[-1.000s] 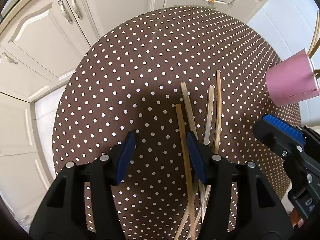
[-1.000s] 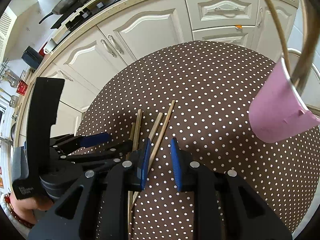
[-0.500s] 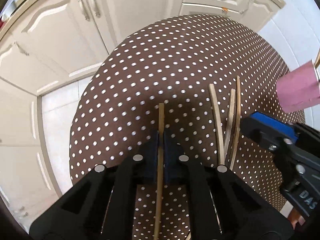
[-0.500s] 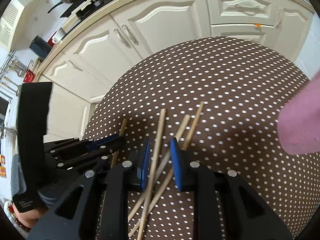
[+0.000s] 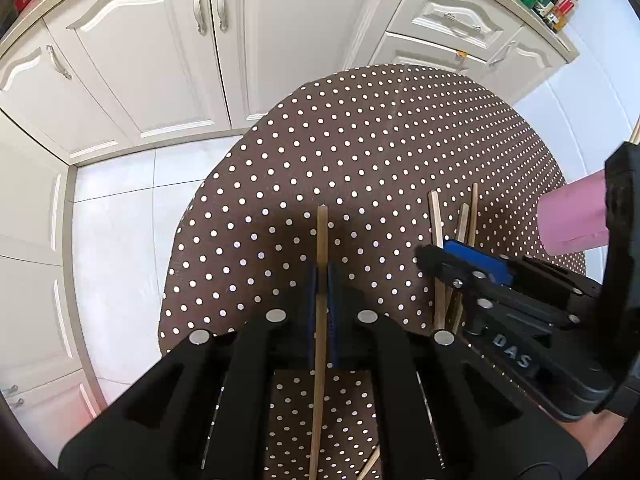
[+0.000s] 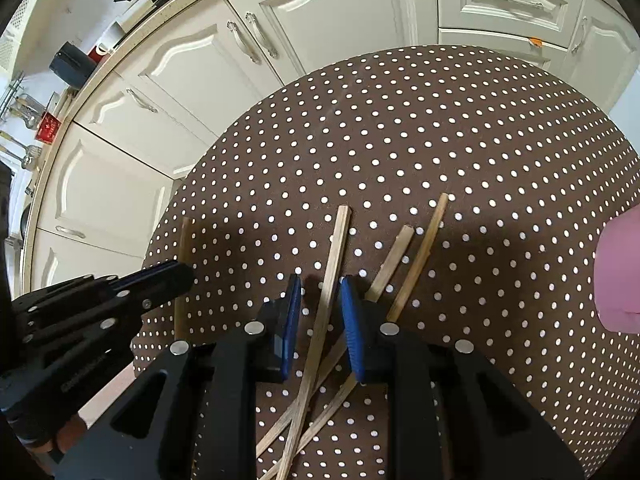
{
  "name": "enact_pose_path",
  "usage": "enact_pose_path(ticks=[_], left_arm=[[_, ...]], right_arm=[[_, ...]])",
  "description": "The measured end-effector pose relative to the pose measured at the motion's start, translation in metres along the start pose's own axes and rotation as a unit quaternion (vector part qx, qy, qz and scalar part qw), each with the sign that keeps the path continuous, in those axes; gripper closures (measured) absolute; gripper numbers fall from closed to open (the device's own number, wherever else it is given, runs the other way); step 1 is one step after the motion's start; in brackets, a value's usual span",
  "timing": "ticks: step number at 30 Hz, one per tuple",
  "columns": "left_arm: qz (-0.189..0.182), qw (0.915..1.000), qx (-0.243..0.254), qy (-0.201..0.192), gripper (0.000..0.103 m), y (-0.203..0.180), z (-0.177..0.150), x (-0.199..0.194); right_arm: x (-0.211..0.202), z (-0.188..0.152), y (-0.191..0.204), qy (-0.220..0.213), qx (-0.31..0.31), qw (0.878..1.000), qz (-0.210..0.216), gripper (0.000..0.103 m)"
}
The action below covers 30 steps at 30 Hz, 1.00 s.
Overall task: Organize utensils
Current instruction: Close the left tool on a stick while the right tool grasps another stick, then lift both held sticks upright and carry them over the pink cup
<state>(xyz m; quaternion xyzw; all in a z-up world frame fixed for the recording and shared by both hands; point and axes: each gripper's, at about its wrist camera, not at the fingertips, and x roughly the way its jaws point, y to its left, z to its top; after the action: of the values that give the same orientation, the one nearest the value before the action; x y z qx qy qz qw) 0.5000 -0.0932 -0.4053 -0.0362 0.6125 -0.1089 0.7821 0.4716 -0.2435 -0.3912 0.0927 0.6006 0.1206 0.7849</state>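
Four slim wooden chopsticks show on the round worktop [image 6: 460,128] with its brown, white-dotted cloth, and we hold one of them ourselves. Our left tool [image 5: 322,280] is clenched on a single pale wooden chopstick [image 5: 321,236], which runs straight forward between the blue pads [image 5: 333,292] and sticks out past their tips over the cloth; in the right wrist view the same stick shows only as a thin strip at the far left, beside the black body of that tool [image 6: 176,276]. Our right tool [image 6: 320,312] is released, its blue pads standing apart on either side of the leftmost stick [image 6: 332,264] of a loose bunch of three wooden chopsticks [image 6: 394,264] lying flat on the worktop. We cannot tell whether either pad touches that stick. The three fan out at their far ends and cross one another nearer the camera. In the left wrist view the bunch [image 5: 460,216] lies to the right of the held stick, well apart from it, partly hidden behind the right tool [image 5: 472,264]. A pink cup-shaped holder [image 5: 572,216] sits at the right edge of the worktop, near the bunch but not touching it. White panelled cabinet doors [image 5: 160,60] stand behind the worktop.
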Motion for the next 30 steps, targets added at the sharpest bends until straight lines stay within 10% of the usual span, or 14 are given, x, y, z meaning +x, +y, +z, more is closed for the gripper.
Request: enact_pose_path(ticks=[7,30], left_arm=[[0.004,1.0,0.007,-0.006,0.097,-0.006,-0.001,-0.007],[-0.058,0.9921,0.074,-0.082,0.097,-0.04,-0.016,-0.111]], right_arm=[[0.004,0.002,0.01,-0.006,-0.02,1.0,-0.014,0.098],[-0.131,-0.035,0.029,-0.147,0.012,0.989,0.024,0.099]])
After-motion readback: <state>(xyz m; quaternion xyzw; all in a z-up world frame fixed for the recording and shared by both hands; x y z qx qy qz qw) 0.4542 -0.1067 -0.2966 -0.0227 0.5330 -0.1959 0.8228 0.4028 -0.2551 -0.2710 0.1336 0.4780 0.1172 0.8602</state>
